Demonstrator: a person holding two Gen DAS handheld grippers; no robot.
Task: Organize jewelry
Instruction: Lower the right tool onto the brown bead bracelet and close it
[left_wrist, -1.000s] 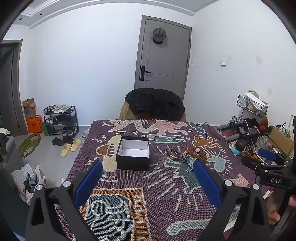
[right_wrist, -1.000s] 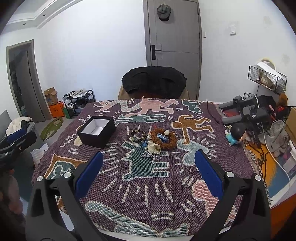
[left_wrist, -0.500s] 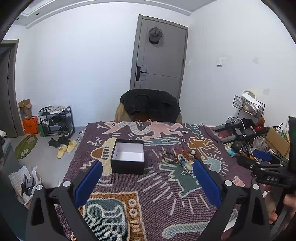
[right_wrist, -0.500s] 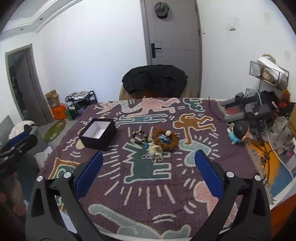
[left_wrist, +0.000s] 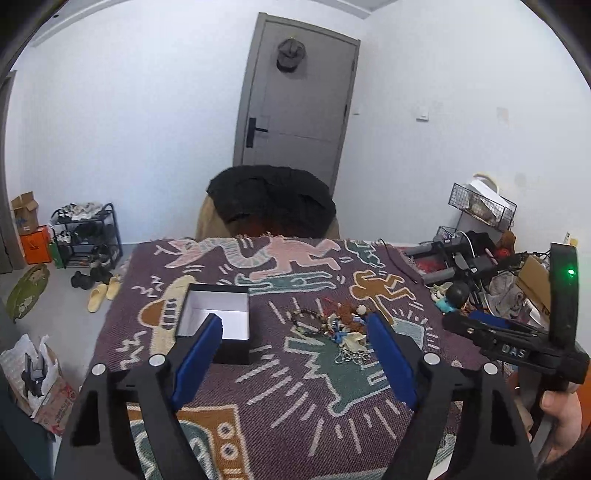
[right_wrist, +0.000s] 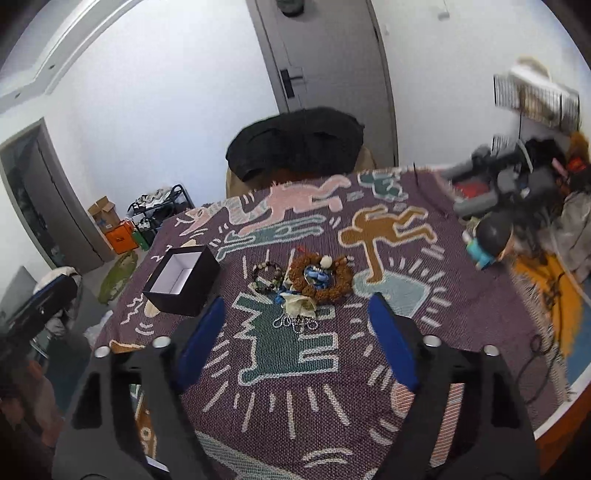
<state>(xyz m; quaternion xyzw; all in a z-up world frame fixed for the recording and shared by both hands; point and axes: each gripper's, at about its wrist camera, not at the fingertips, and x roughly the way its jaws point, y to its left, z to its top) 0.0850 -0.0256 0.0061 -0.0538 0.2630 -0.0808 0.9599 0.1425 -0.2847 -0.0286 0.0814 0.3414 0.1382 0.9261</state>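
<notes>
Purple patterned blanket (right_wrist: 461, 295) covers tabletop edge to edge; bare cloth between grippers & items. Jewelry pile (right_wrist: 306, 282) mid-table, ahead of right gripper (right_wrist: 295, 345), well apart; black box (left_wrist: 218, 325) w/ white interior left of pile, near left gripper (left_wrist: 291, 354). Both grippers' jaws have just been closing, still fairly wide, nothing between. Grey door (left_wrist: 295, 107) & chair (left_wrist: 269, 206) beyond far edge.

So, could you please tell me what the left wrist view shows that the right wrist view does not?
Only the left wrist view shows the right tool from the side, in a hand, plus a cap on the door and slippers on the floor. Only the right wrist view shows an open doorway at left and an orange mat at right. Both show the open black box, white inside, the jewelry pile and the patterned blanket. Each view's own tool stands open with nothing between its pads.
</notes>
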